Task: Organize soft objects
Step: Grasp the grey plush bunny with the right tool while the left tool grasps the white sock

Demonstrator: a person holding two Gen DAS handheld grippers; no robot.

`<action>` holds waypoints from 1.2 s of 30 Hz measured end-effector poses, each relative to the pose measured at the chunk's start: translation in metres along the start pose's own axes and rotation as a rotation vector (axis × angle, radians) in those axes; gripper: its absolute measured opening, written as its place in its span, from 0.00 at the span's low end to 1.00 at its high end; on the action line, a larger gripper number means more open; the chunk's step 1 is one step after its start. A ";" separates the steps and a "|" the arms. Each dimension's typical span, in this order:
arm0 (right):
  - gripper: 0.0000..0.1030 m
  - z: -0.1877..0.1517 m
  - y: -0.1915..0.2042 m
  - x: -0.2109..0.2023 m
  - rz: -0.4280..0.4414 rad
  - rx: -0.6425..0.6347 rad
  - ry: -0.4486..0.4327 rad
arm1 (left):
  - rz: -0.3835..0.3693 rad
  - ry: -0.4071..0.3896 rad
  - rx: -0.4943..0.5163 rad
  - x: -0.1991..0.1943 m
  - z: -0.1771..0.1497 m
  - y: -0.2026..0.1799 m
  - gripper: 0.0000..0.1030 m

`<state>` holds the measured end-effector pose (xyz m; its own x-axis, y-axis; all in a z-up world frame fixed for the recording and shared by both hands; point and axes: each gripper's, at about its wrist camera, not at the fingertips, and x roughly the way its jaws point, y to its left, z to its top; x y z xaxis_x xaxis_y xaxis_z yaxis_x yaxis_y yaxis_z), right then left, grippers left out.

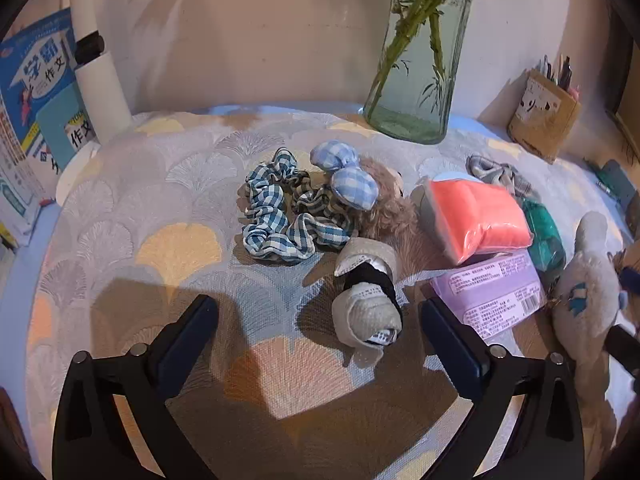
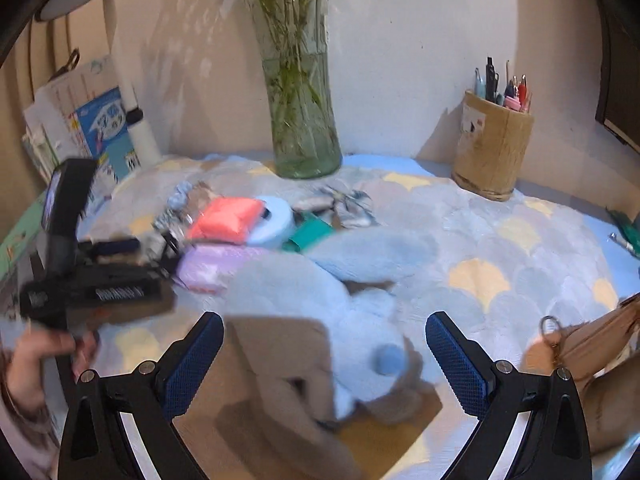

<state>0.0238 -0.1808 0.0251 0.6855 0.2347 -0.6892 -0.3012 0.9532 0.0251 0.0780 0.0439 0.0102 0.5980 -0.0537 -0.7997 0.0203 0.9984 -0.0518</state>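
Observation:
My left gripper [image 1: 320,308] is open low over the patterned cloth [image 1: 180,248]. A rolled beige sock bundle [image 1: 368,300] with a black band lies between its fingers, nearer the right one, and neither pad presses on it. Behind it lie a blue gingham scrunchie [image 1: 276,216], a brown plush with a blue checked bow [image 1: 352,184], an orange packet [image 1: 480,216] and a purple packet [image 1: 492,288]. My right gripper [image 2: 324,320] is open too, and a blurred pale blue plush toy [image 2: 340,300] lies between its fingers.
A glass vase of stems [image 1: 416,80] stands at the back, with a pen holder [image 2: 492,152] to its right. Books [image 1: 36,120] and a white lamp post [image 1: 100,80] stand at the left. A beige bag with a key ring [image 2: 592,340] is at the right edge. A hand [image 2: 36,360] shows at the left.

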 end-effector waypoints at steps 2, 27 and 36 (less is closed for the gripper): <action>1.00 -0.003 -0.009 0.007 0.035 0.004 0.018 | 0.009 0.001 -0.001 0.001 0.000 -0.001 0.99; 0.56 -0.011 0.006 0.037 0.185 -0.008 0.073 | 0.026 0.002 0.012 0.002 0.000 -0.008 0.99; 0.41 -0.018 0.020 0.013 0.326 0.023 -0.040 | -0.075 -0.086 -0.032 -0.014 -0.004 0.004 0.25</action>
<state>0.0146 -0.1625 0.0037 0.5808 0.5351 -0.6135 -0.4944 0.8305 0.2565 0.0666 0.0489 0.0186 0.6623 -0.1254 -0.7387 0.0427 0.9906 -0.1299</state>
